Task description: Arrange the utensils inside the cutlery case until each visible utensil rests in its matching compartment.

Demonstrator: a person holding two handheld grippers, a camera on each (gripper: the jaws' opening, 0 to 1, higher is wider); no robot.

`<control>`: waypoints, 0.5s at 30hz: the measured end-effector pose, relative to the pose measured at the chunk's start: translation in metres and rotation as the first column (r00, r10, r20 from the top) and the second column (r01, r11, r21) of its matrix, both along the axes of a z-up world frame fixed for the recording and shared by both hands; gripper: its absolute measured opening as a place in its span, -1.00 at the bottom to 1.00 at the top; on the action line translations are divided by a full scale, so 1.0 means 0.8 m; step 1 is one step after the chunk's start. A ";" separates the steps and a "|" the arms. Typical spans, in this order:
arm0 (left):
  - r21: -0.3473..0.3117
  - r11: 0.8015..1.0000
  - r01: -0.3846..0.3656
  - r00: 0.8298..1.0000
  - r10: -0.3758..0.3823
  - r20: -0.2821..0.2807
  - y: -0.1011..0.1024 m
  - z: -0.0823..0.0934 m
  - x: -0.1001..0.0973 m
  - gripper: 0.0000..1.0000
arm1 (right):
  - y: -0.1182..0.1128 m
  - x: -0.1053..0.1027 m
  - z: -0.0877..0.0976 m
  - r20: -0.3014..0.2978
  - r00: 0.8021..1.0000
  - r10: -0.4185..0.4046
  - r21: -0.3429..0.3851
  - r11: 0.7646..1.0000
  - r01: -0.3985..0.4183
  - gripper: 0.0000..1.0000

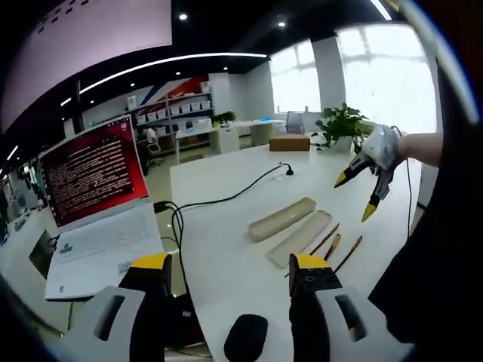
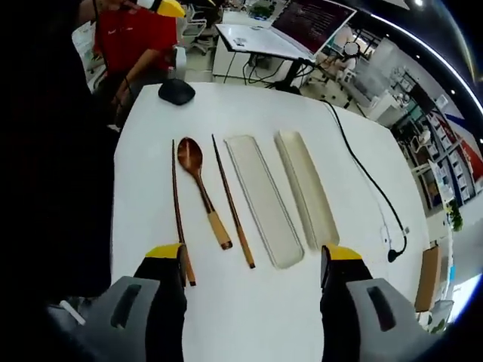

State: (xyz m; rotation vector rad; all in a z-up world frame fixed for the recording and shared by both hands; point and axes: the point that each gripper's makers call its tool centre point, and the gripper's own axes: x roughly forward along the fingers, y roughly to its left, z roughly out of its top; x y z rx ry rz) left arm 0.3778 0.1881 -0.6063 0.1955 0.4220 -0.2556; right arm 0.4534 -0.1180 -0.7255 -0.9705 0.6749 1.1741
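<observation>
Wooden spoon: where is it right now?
In the right gripper view, the brown wooden spoon lies on the white table, between two dark wooden chopsticks, left of the beige case tray.

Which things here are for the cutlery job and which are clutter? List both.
For the job: wooden spoon; two chopsticks; case tray; case lid; both open hand-held grippers.

Lying about: laptop; black mouse; black cable; cardboard box; potted plant.
</observation>
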 end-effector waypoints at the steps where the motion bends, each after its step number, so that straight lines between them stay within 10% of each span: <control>1: -0.003 1.000 0.000 1.000 0.000 0.003 0.000 0.002 0.000 0.30 | 0.000 0.000 -0.001 -0.003 1.000 0.002 -0.002 1.000 -0.002 0.44; 15: -0.004 1.000 0.020 1.000 -0.020 -0.022 0.001 -0.010 -0.002 0.30 | -0.009 -0.008 -0.017 -0.022 0.999 0.023 -0.061 0.998 -0.025 0.45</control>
